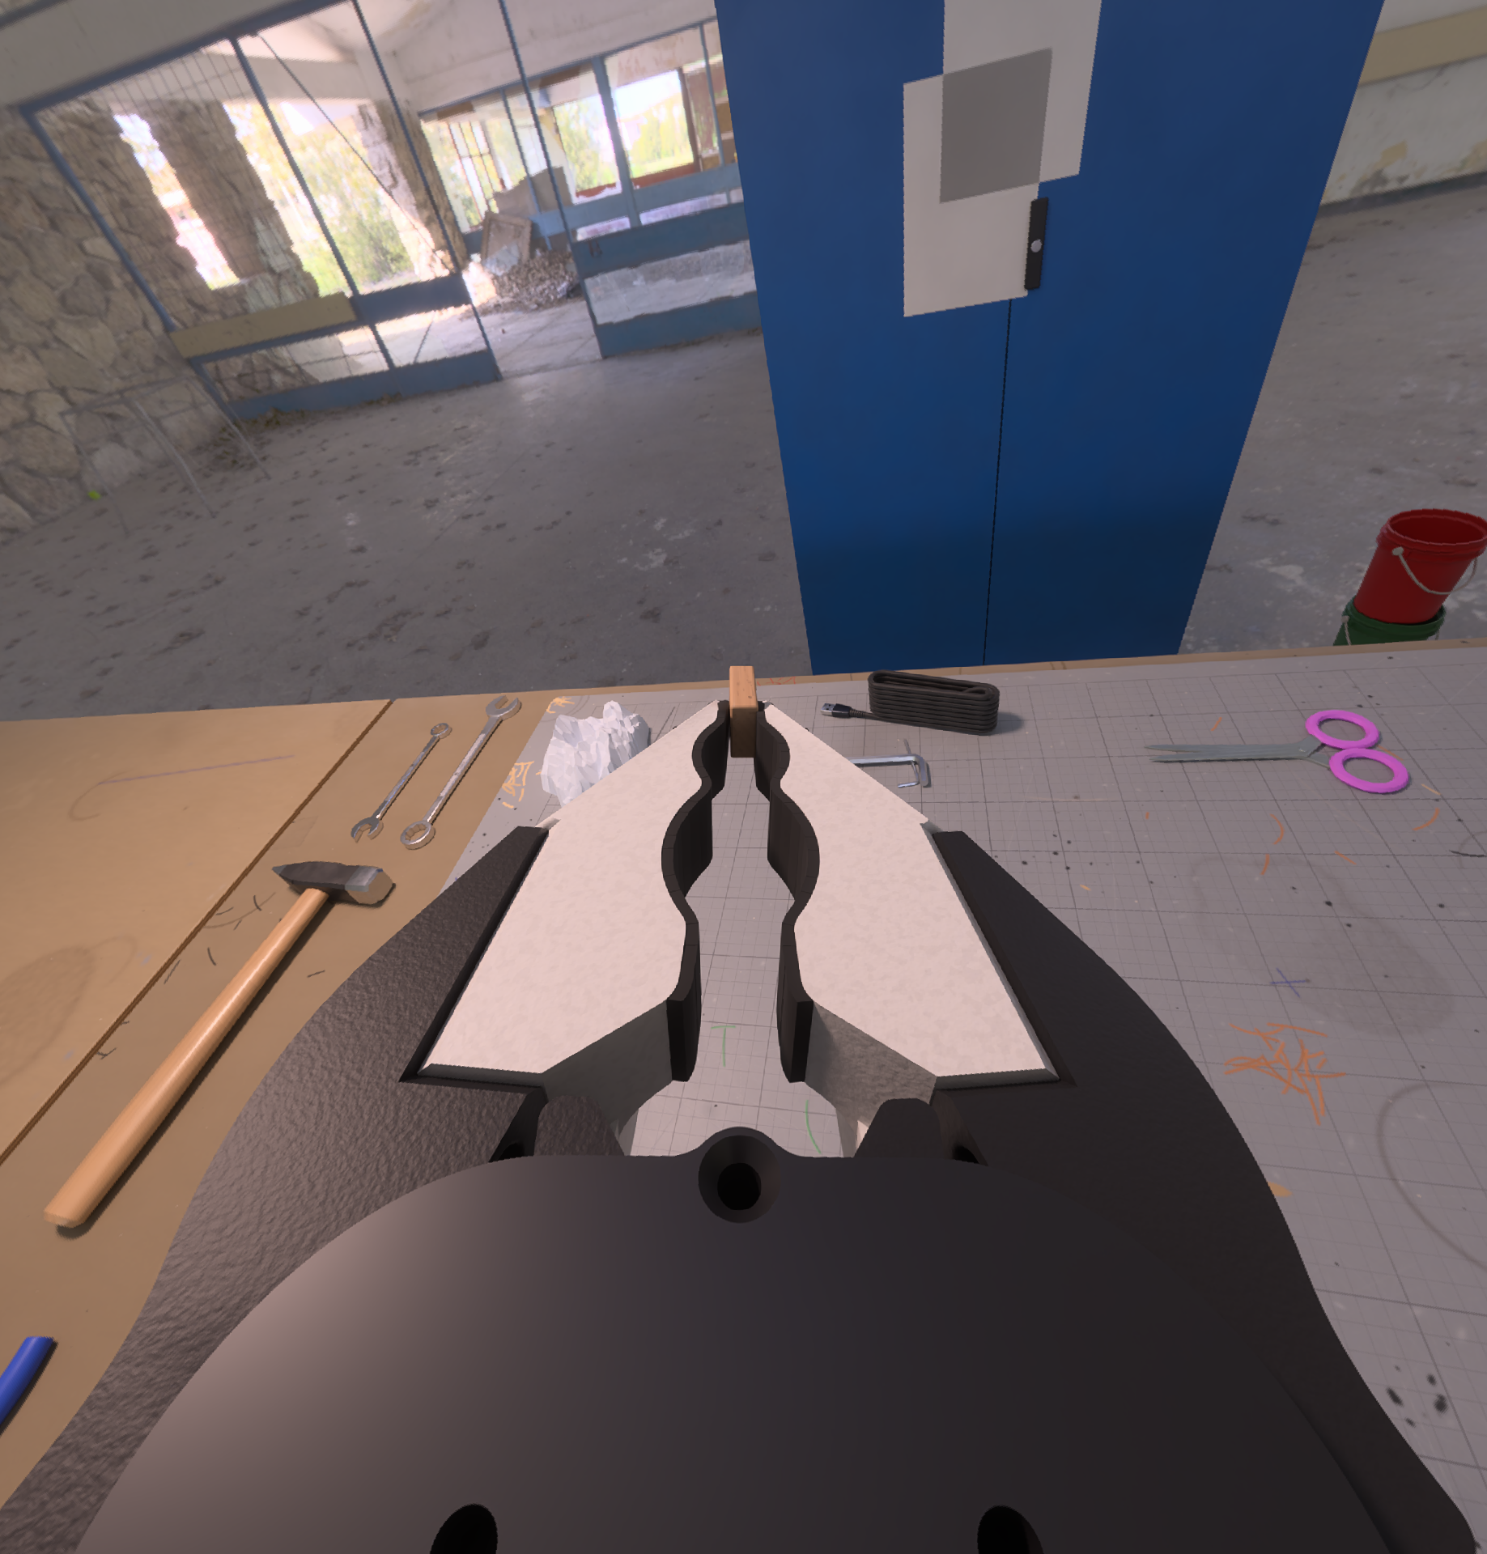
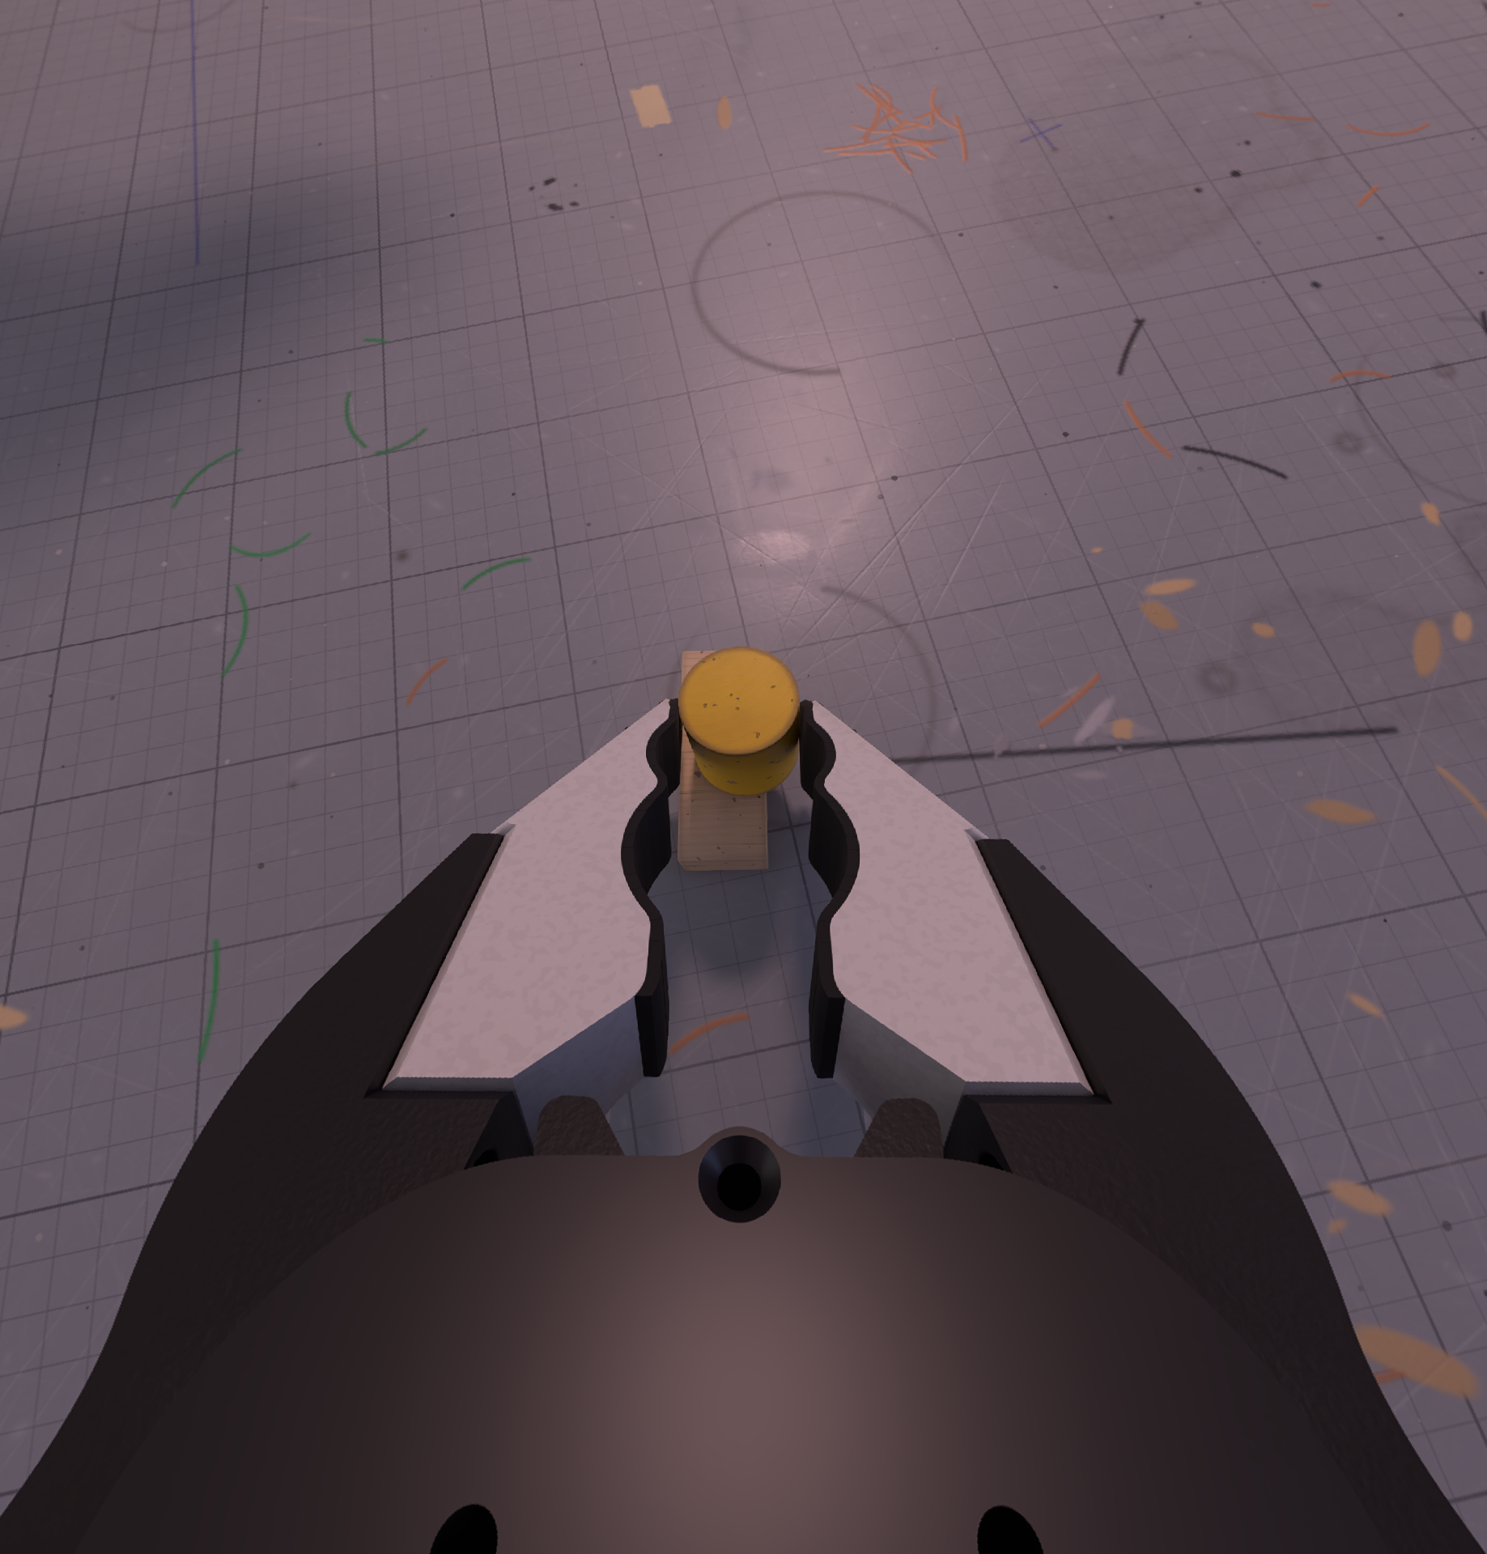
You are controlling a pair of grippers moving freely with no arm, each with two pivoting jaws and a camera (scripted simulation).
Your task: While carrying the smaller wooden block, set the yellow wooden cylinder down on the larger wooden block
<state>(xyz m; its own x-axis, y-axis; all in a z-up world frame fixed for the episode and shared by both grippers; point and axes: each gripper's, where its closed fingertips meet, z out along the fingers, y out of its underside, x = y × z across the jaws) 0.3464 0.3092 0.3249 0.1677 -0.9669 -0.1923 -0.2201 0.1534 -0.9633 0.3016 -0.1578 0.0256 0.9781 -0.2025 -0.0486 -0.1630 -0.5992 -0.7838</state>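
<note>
In the left wrist view, my left gripper [image 1: 741, 725] is shut on the smaller wooden block [image 1: 741, 700], a thin tan piece standing upright between the fingertips, held above the grey cutting mat [image 1: 1227, 883]. In the right wrist view, my right gripper [image 2: 738, 725] is shut on the yellow wooden cylinder [image 2: 738, 705], which stands upright with its round top facing me. The larger wooden block [image 2: 720, 834], pale and flat, lies on the mat directly under the cylinder. I cannot tell whether the cylinder's base touches the block.
On the brown bench at left lie a hammer [image 1: 218, 1034] and two wrenches [image 1: 437, 774]. Crumpled white paper [image 1: 592, 744], a coiled black cable [image 1: 933, 702], a hex key [image 1: 899, 765] and pink-handled scissors [image 1: 1312, 748] lie along the far edge. A blue cabinet [image 1: 1017, 378] stands behind.
</note>
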